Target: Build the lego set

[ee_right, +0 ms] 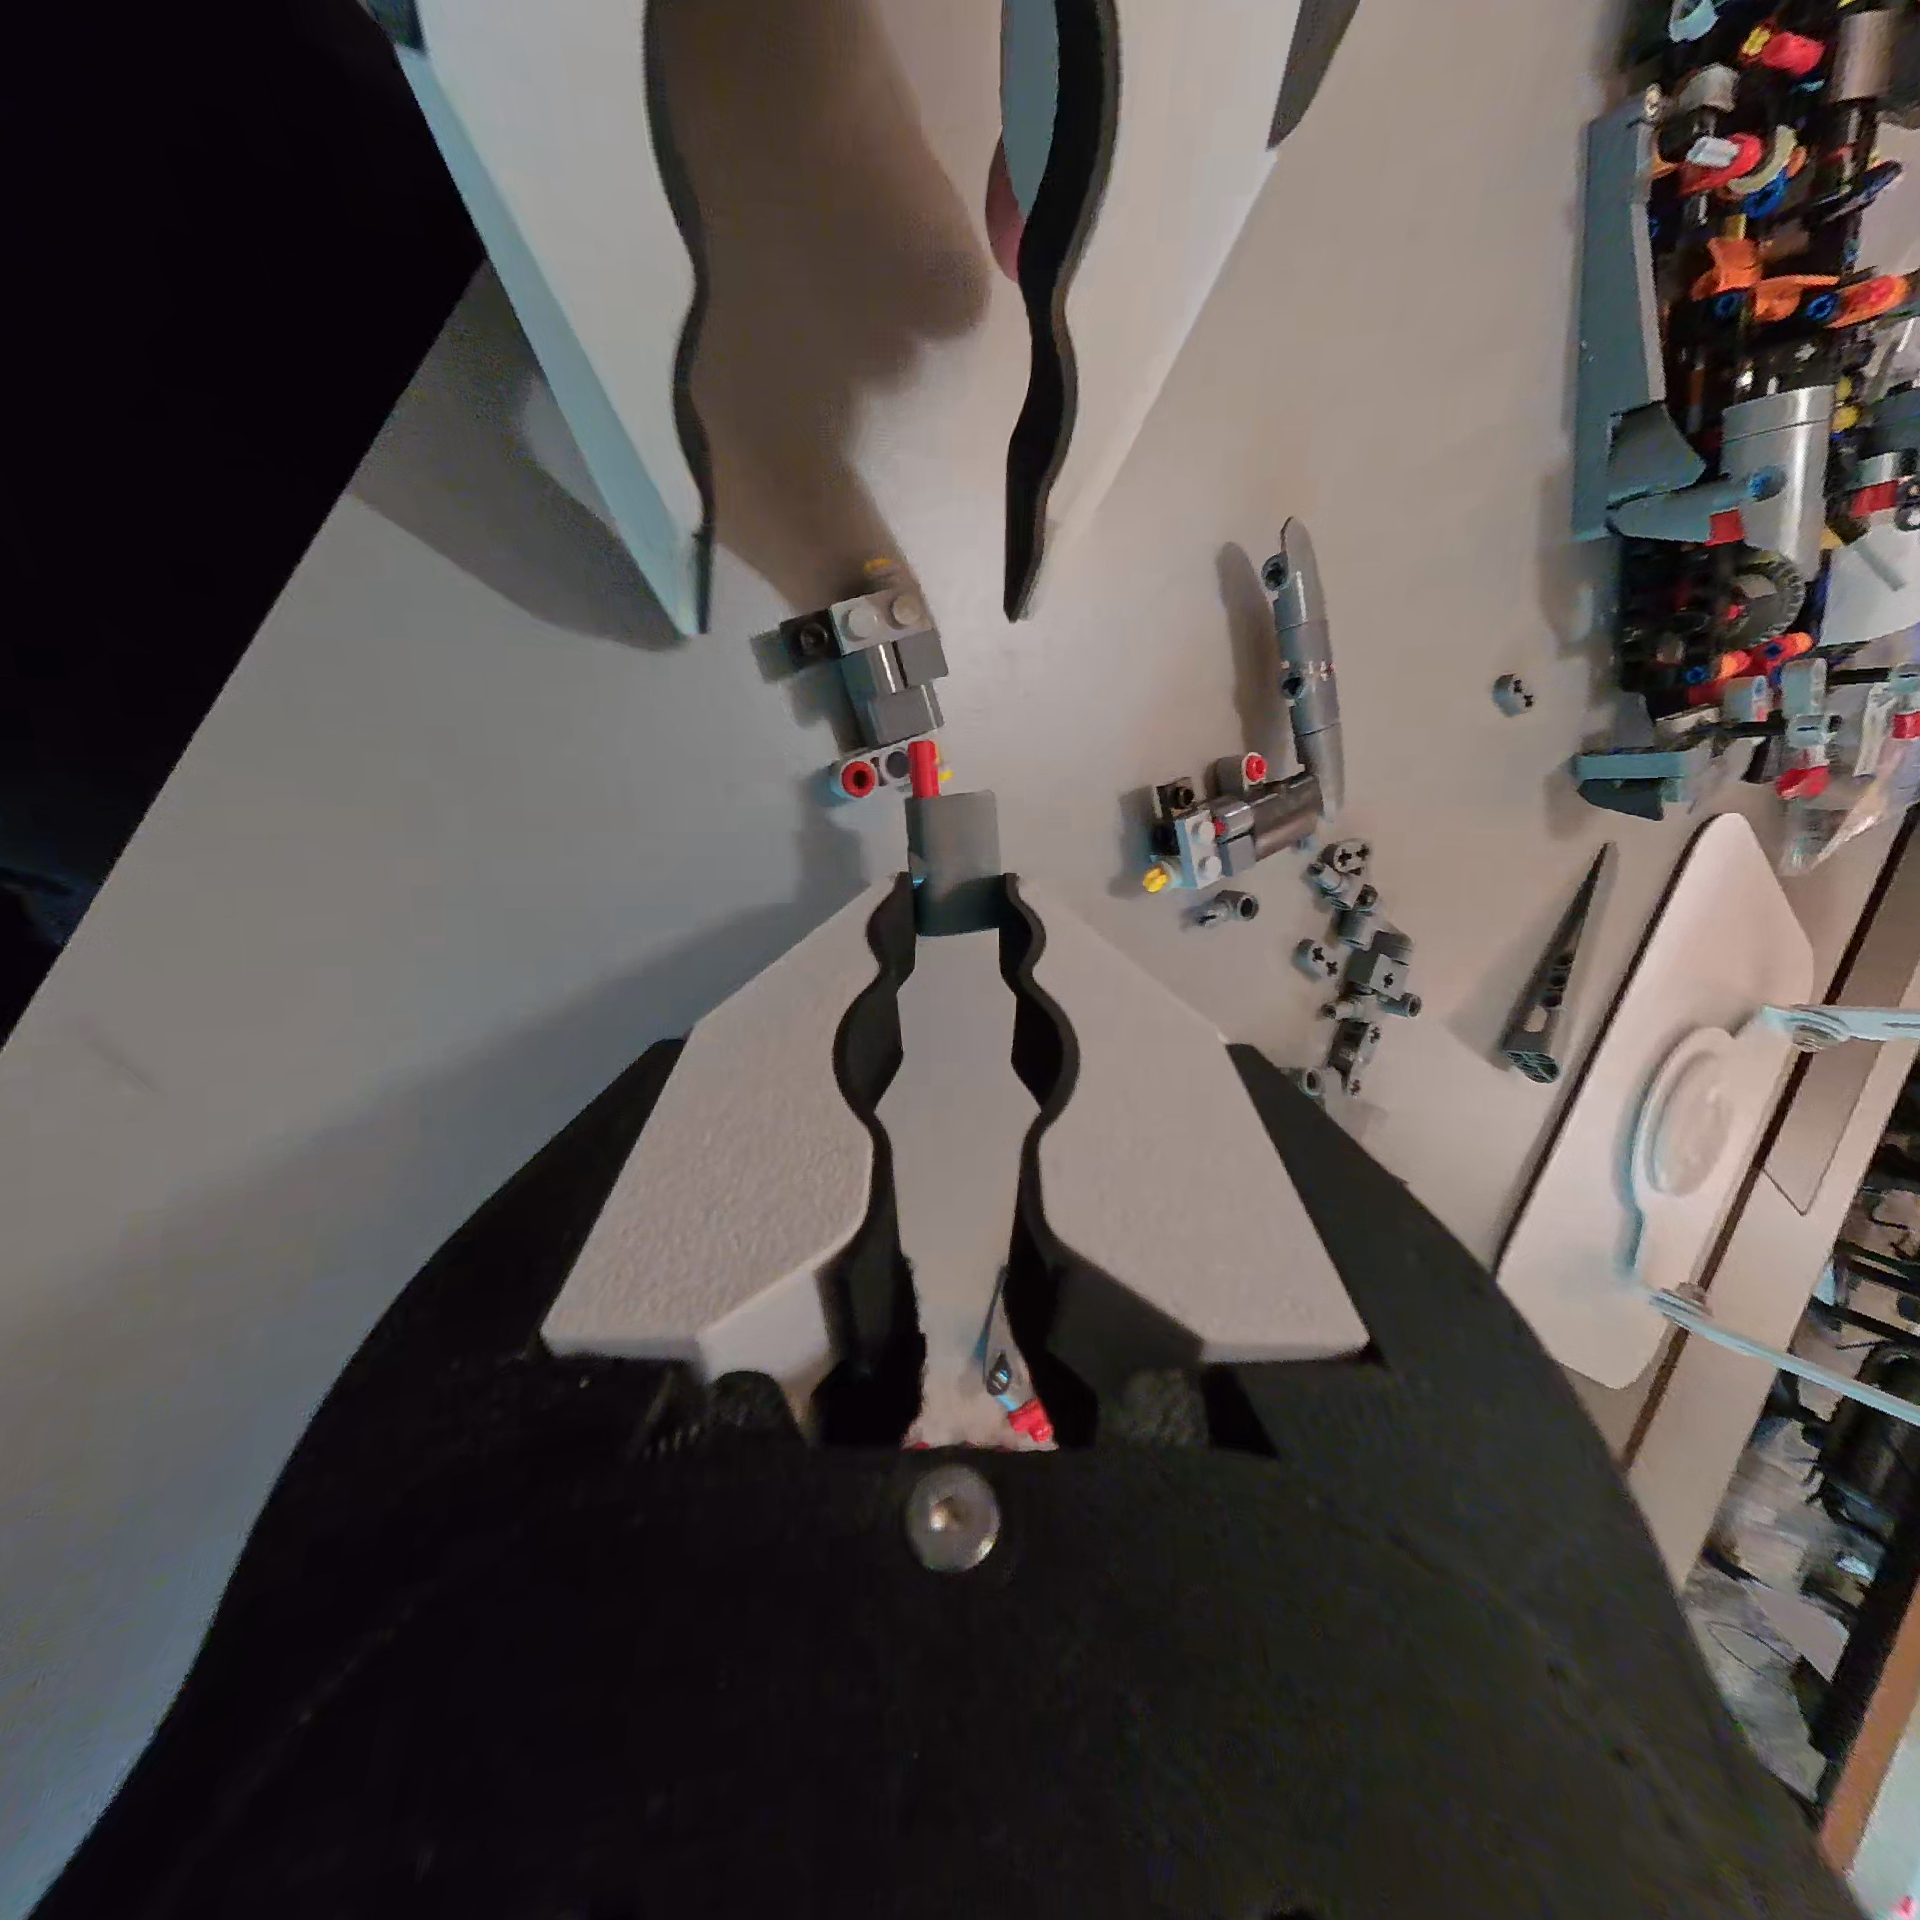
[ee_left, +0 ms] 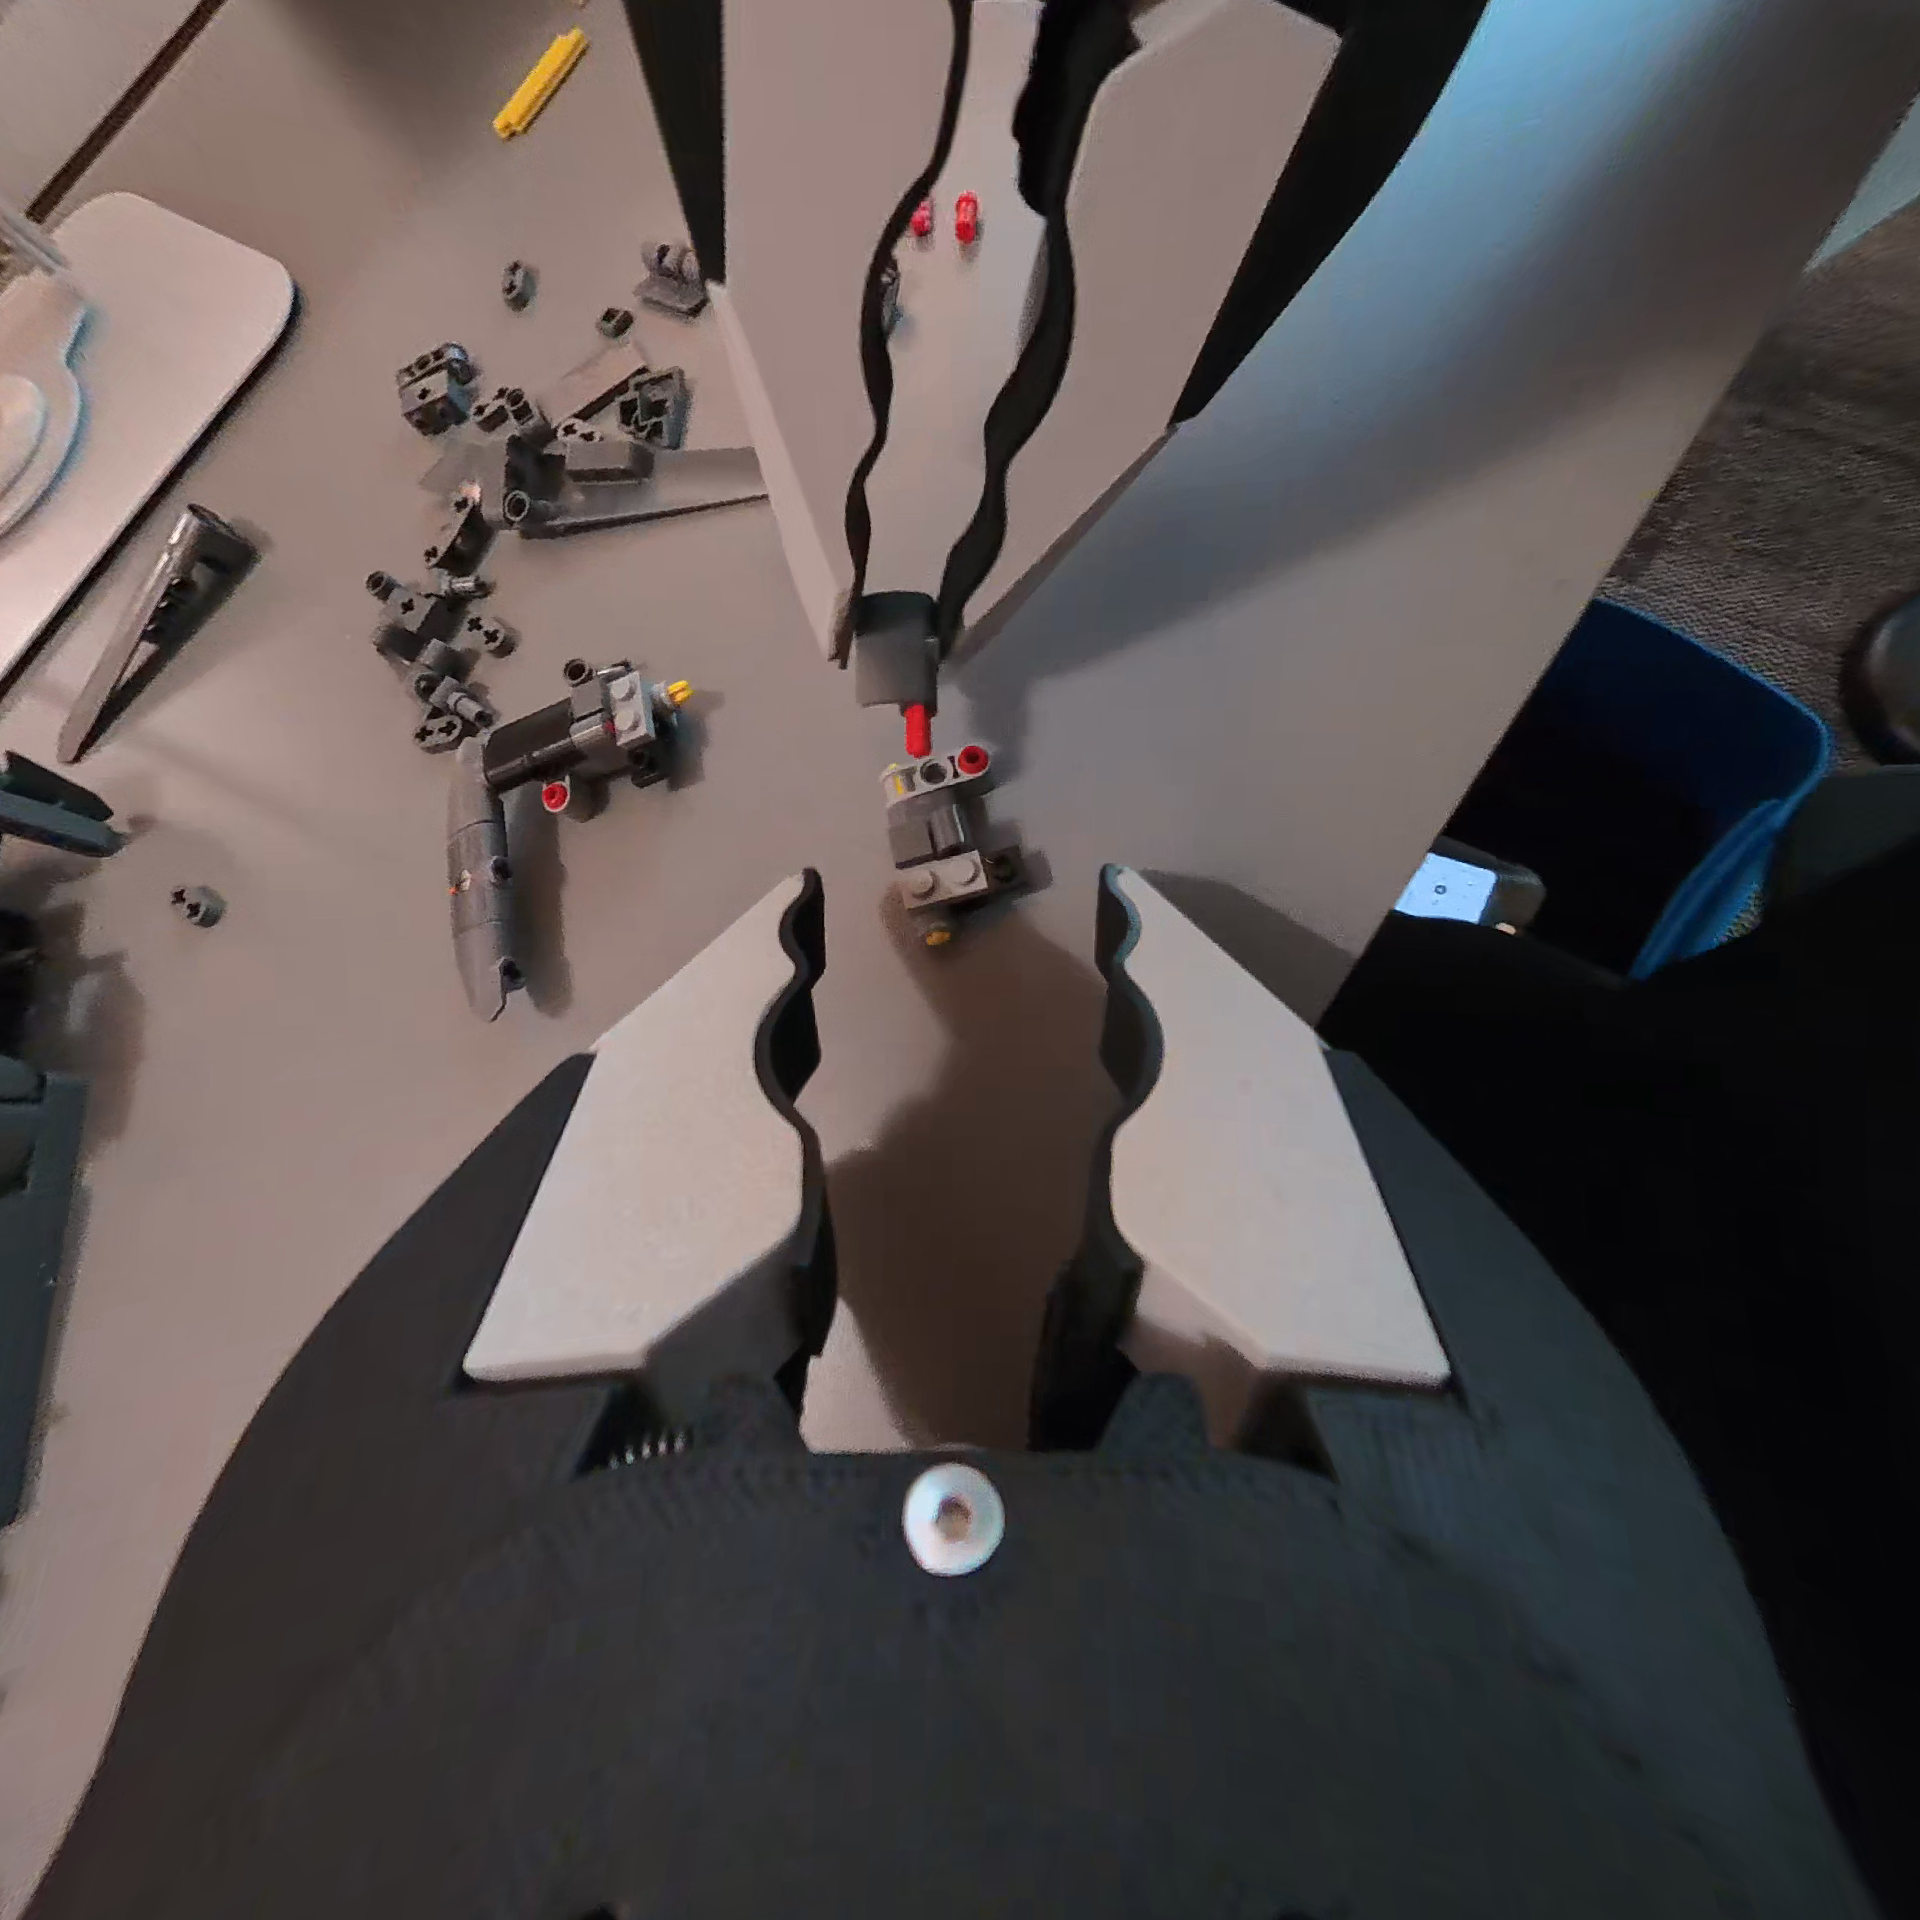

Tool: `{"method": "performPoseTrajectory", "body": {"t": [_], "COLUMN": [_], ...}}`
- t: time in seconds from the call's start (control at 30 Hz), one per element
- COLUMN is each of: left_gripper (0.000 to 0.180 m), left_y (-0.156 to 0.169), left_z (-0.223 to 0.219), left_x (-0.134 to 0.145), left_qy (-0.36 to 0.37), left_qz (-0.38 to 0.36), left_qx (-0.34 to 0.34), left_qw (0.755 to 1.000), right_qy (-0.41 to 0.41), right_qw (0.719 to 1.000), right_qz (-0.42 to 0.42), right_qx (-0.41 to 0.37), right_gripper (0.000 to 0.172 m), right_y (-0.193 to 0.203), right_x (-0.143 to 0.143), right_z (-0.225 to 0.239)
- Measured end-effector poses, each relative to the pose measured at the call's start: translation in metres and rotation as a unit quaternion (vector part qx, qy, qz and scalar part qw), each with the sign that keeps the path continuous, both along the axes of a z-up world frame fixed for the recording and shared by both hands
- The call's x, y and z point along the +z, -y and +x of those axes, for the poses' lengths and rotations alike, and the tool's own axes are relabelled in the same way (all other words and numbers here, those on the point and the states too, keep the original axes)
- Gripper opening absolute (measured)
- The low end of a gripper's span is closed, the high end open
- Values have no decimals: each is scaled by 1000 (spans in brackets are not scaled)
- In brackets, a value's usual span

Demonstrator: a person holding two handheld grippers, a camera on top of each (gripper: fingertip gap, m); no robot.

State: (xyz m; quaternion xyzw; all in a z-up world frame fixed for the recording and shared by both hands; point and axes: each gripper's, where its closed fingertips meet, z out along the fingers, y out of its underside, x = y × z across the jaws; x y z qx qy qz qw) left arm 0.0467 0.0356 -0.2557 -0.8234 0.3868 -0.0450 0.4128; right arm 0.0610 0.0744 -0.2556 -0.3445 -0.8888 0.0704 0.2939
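Between the left gripper's spread fingers it's just bare table, so that lane's free. Right past its tips sits the small grey brick assembly, blocking straight ahead, with the right gripper coming in opposite, clamped on a grey piece. Off to the left gripper's left, loose grey parts clutter things.

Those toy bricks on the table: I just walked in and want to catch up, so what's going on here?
A person works two handheld grippers over a grey table. The right gripper is clamped on a dark grey piece with a red pin, held at a small grey brick assembly. The left gripper is open and empty just behind that assembly. Loose grey parts lie nearby.
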Motion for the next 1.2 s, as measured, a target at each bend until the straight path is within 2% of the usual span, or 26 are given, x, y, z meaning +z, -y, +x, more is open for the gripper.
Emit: {"method": "performPoseTrajectory", "body": {"t": [0.2,0.4,0.77,1.0,1.2], "left_gripper": [25,23,23,23,23], "left_y": [-6,-9,-8,-8,-8], "left_z": [1,1,-3,-2,-3], "left_x": [-5,-5,-6,-3,-3], "left_qy": [-22,-26,-18,19,21], "left_qz": [14,21,-1,-18,-21], "left_qx": [16,7,-75,-84,-92], "left_qw": [1000,999,997,996,995], "right_qy": [6,11,43,73,80], "right_qw": [999,999,996,996,995], "right_qz": [-33,-47,-70,-40,-42], "right_qx": [-14,-14,-25,-34,-39], "right_gripper": [13,13,13,13,13], "right_y": [4,8,6,5,6], "right_x": [-6,-6,-7,-7,-7], "right_z": [0,1,0,-1,-3]}}
